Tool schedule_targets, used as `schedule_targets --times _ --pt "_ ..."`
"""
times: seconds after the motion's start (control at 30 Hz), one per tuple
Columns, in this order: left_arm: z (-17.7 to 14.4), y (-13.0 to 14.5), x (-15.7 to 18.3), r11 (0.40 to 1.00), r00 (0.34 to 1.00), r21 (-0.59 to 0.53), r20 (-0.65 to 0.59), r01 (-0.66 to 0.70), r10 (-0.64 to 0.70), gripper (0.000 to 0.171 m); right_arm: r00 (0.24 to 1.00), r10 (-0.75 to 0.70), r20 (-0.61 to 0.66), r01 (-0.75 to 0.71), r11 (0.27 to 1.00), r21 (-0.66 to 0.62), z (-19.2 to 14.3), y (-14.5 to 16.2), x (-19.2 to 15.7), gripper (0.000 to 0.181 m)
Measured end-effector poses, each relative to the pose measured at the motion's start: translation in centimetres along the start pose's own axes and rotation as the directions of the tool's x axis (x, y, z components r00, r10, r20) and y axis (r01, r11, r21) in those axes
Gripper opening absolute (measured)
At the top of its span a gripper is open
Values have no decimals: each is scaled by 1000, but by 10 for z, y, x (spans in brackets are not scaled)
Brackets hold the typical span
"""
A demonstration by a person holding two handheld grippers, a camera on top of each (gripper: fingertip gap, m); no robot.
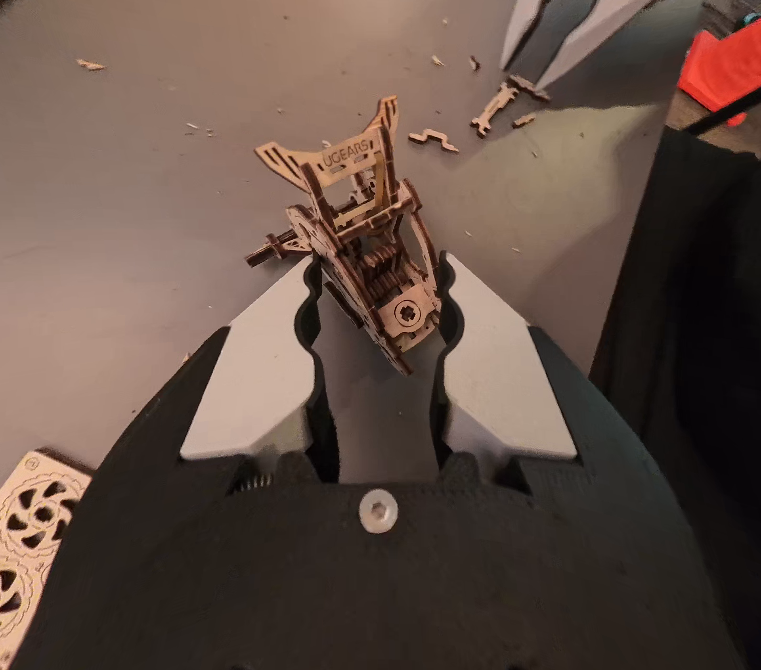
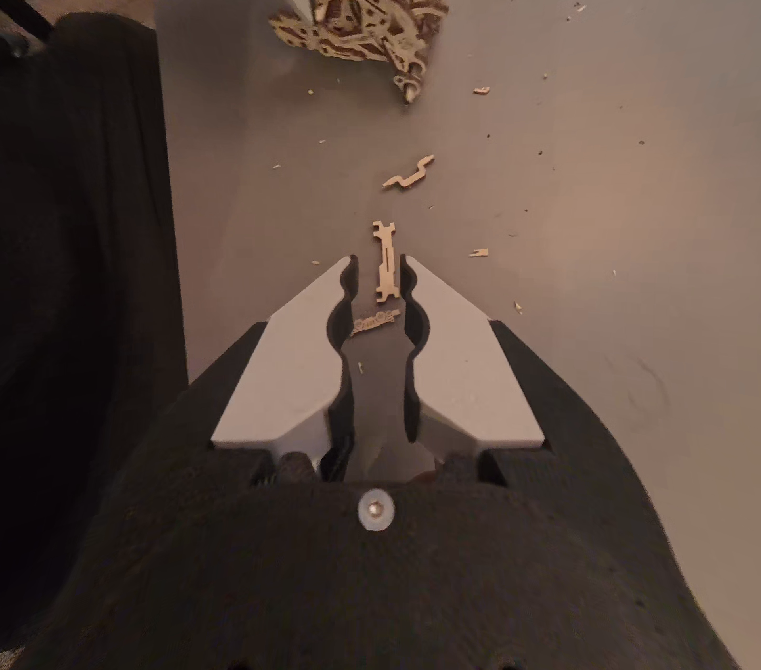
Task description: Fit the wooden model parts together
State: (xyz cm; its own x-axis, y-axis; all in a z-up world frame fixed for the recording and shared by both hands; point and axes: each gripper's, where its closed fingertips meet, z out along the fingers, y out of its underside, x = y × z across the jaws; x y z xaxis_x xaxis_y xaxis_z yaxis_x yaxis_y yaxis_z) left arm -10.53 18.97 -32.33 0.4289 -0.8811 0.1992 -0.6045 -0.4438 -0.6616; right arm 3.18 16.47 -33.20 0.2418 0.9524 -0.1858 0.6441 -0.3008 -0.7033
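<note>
Flat strut [image 2: 387, 262] between right tool [image 2: 378, 264] fingertips.

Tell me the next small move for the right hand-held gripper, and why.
Probably ease the right hand-held gripper down and close on the flat slotted strip. Its jaws are open and empty, and the strip lies on the grey table right between its tips. The left hand-held gripper already holds the partly built wooden model, seemingly waiting for a part.

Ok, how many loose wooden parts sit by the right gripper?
3: zigzag piece farthest, slotted strip at the fingertips, small engraved bar between them. Scraps excluded; more may be hidden.
</note>
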Motion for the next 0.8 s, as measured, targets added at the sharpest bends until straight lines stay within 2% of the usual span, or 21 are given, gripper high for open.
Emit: schedule_targets --times 0.13,0.2,0.3,0.43,0.57,0.67,0.8 --pt "3 4 12 998 995 -1 -79 -68 68 54 1000 3 -16 -5 996 -92 15 11 7 12" --pt "5 9 15 994 990 -19 -97 -107 105 54 1000 25 13 -24 995 -101 18 9 3 4" --pt "3 9 21 993 985 -6 -124 -120 118 54 999 36 13 -35 994 -107 20 7 3 3" --pt "1 6 21 995 992 22 -83 -93 94 67 998 62 22 -60 994 -89 22 4 4 3" --pt "3 -3 22 995 996 52 7 -87 87 72 993 116 36 -116 993 2 16 -11 8 3" --pt "6 -10 25 995 998 86 36 -57 54 71 987 142 81 -148 987 68 12 -30 9 3" --pt "16 -1 22 999 996 23 84 -45 43 64 976 174 129 -188 976 108 17 -51 14 3"
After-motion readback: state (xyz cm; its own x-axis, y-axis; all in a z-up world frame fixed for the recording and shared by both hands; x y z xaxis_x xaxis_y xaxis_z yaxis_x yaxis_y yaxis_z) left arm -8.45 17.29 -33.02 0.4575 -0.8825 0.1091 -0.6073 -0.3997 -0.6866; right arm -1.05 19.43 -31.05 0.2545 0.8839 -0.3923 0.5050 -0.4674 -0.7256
